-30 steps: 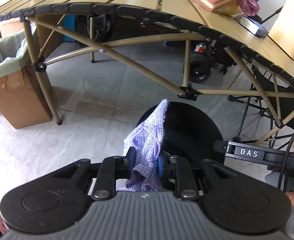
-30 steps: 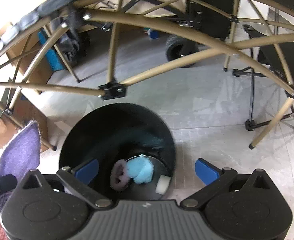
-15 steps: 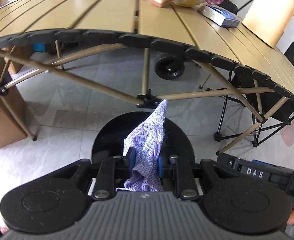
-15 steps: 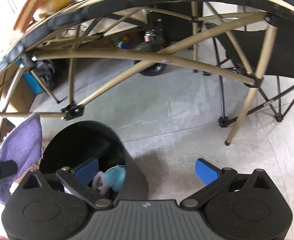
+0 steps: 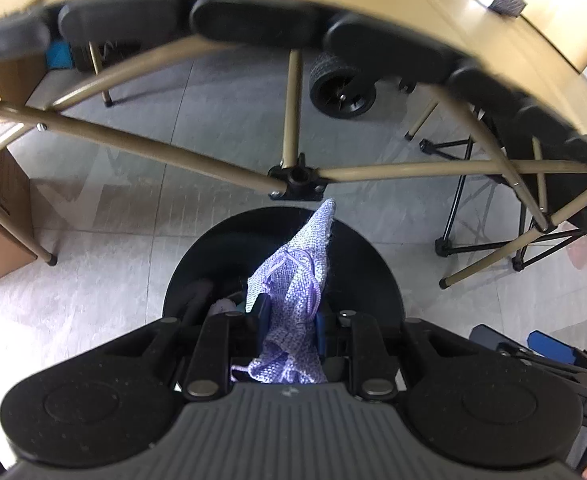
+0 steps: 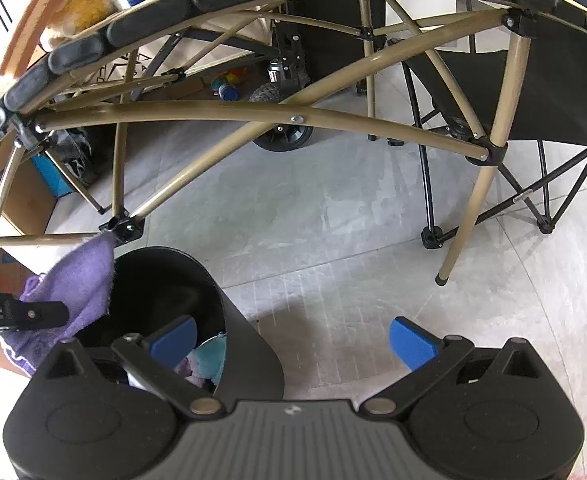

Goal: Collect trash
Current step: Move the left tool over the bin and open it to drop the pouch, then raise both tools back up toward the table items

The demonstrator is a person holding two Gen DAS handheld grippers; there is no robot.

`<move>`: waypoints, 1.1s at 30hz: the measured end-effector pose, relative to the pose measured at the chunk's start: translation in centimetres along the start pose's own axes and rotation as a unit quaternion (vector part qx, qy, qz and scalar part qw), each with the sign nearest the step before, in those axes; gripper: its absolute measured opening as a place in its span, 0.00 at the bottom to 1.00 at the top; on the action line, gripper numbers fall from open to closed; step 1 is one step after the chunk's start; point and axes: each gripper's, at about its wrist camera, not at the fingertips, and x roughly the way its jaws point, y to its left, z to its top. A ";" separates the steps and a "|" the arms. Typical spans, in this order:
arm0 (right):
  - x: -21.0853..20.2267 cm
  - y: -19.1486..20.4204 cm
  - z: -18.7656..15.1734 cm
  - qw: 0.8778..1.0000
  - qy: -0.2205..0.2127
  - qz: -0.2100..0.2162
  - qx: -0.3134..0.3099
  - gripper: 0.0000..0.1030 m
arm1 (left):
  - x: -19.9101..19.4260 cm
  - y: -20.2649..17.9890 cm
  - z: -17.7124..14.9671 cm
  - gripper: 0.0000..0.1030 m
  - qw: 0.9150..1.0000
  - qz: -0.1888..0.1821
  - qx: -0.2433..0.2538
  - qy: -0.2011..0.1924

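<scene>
The left gripper [image 5: 291, 320] has shifted so the black bin [image 5: 373, 280] now sits straight beneath it, its fingers clamped on the purple knitted cloth [image 5: 297, 280] over the bin's mouth. To the right, the right gripper [image 6: 293, 340] hangs beside the bin, fingers spread wide and empty.

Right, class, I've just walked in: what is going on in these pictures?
A person with a gripper in each hand is collecting trash. The left gripper is shut on a purple cloth and holds it over a black bin on the floor beside a folding table. The cloth is not yet dropped. The right gripper is open and empty beside the bin, which already holds some soft things.
</scene>
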 end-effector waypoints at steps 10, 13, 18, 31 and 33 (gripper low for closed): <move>-0.3 0.1 0.1 1.000 -0.006 0.002 -0.004 1.00 | 1.0 0.4 0.1 0.22 1.000 0.002 0.004 0.014; -0.5 0.1 -0.1 1.000 -0.006 0.003 -0.005 1.00 | 1.1 0.2 0.0 0.28 1.000 0.007 0.009 0.015; -0.8 -0.1 -0.2 1.000 -0.009 0.004 -0.003 1.00 | 0.9 -0.2 -0.2 0.91 1.000 0.016 0.014 0.011; -0.8 0.3 -0.2 1.000 -0.008 0.006 -0.011 1.00 | 0.8 0.1 -0.5 1.00 0.999 0.028 0.017 0.017; -0.8 0.4 -0.2 1.000 -0.007 0.007 -0.012 1.00 | 0.7 0.1 -0.6 1.00 0.999 0.031 0.018 0.019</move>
